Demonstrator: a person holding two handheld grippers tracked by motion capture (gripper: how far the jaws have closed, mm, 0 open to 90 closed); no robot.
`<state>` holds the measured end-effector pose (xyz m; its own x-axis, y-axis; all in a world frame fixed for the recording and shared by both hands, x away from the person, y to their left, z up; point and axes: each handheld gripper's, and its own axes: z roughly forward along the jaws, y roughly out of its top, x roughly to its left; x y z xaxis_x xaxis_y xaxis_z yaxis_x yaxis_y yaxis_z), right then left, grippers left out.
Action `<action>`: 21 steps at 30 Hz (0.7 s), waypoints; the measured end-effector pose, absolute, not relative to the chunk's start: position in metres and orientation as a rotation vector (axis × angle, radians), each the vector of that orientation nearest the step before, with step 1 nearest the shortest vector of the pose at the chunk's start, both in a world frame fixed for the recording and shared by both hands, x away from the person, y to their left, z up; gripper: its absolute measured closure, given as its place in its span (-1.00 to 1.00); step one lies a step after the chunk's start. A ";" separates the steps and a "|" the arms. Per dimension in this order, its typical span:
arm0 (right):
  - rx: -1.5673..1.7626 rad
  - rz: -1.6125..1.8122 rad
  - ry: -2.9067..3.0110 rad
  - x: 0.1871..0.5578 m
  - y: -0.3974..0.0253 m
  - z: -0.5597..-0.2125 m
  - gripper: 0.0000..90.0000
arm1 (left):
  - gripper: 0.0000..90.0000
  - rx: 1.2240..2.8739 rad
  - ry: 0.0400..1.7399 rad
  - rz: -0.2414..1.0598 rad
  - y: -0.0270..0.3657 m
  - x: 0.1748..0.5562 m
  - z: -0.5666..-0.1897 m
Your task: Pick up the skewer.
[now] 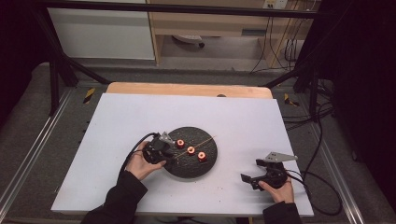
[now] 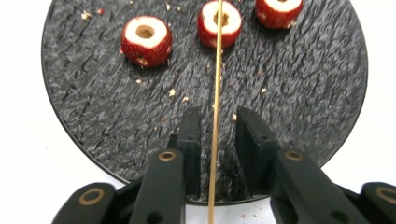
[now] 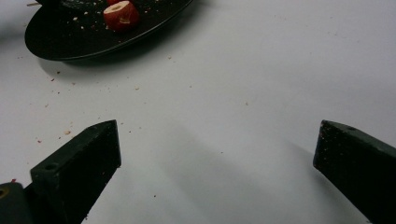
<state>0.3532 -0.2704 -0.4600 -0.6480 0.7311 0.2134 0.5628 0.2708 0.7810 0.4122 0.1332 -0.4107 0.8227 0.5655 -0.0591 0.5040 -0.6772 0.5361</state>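
Closing on a thin wooden skewer (image 2: pixel 215 116), the left gripper (image 2: pixel 217 122) stands over the near-left rim of a round black plate (image 2: pixel 303 93); its jaws are narrowly parted, with the stick running between them and a gap showing on each side, so no grip is made yet. The skewer lies across the plate, passing over the middle one of three cored red fruit pieces (image 2: pixel 145 40). To do this step well, the jaws should probably centre on the stick and shut gently, low enough to pinch it without scraping the textured plate. The right gripper (image 1: pixel 258 173) rests near the tabletop's near-right corner, jaws wide apart and empty. Crumbs dot the white tabletop (image 1: pixel 140 121) beside the plate. Beyond the far edge: grey floor, a wooden cabinet (image 1: pixel 205 23), trailing cables (image 1: pixel 280 46).
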 end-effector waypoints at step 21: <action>1.212 1.317 2.354 0.353 -0.270 -0.460 -0.97 | 0.95 2.566 0.750 0.204 0.120 0.413 -0.412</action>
<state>0.3533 -0.2703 -0.4601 -0.6500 0.7286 0.2159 0.5651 0.2735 0.7784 0.4134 0.1202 -0.4122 0.8405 0.5416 0.0138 0.4740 -0.7476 0.4652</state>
